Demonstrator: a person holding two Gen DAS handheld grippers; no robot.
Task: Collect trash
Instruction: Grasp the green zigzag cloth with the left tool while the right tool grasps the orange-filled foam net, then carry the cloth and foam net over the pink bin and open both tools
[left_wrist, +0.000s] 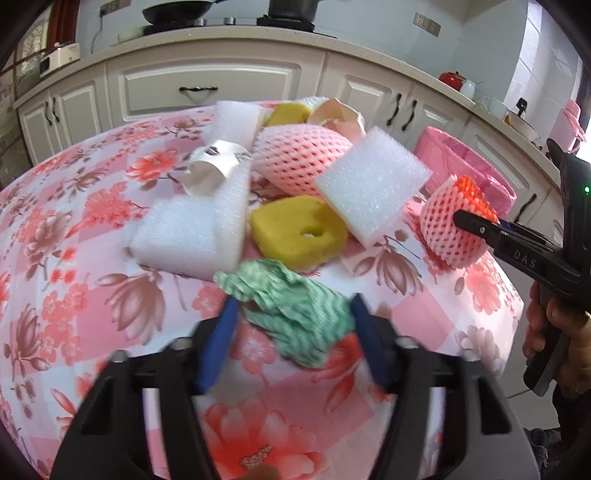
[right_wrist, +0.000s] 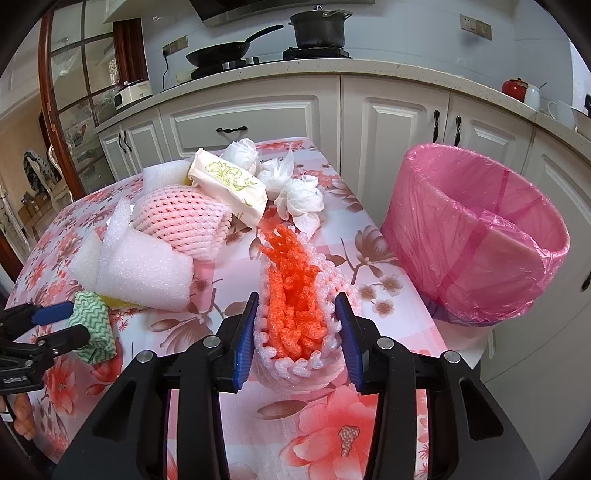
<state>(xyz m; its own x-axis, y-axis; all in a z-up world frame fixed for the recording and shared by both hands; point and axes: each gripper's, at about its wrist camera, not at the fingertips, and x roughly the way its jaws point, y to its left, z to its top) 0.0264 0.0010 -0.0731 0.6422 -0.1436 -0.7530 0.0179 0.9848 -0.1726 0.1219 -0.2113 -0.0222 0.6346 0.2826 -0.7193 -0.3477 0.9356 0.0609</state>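
Plainly, the biggest worry is the bin (right_wrist: 476, 236), lined in pink and standing off the table's right edge: anything carried there must clear its rim, and a light piece could, I'd judge, catch the loose liner and drop to the floor. The table (right_wrist: 373, 402) itself wears a slick pink floral cloth, so a nudged pile may slide (the white foam blocks (left_wrist: 192, 236) look stacked loosely against the big pink net (left_wrist: 299, 162) and the yellow sponges (left_wrist: 299, 232)). Behind it runs a white kitchen counter with a pan and pot on the hob.

The right gripper (right_wrist: 297, 321) has its blue pads pressed on either side of the small net sleeve (right_wrist: 295, 321), pink outside and orange within, which stands near the table's right edge close to the bin. The sleeve is soft and already squashed narrow; I'd guess it could spring out if the squeeze is only on its rim.

The left gripper (left_wrist: 291, 306) straddles the green rag (left_wrist: 291, 306) at the front of the pile, jaws partly closed. From the other view the pads seem to touch it, yet the blur leaves me unsure the hold is firm. A crumpled rag gives way, so it may sag free once lifted.
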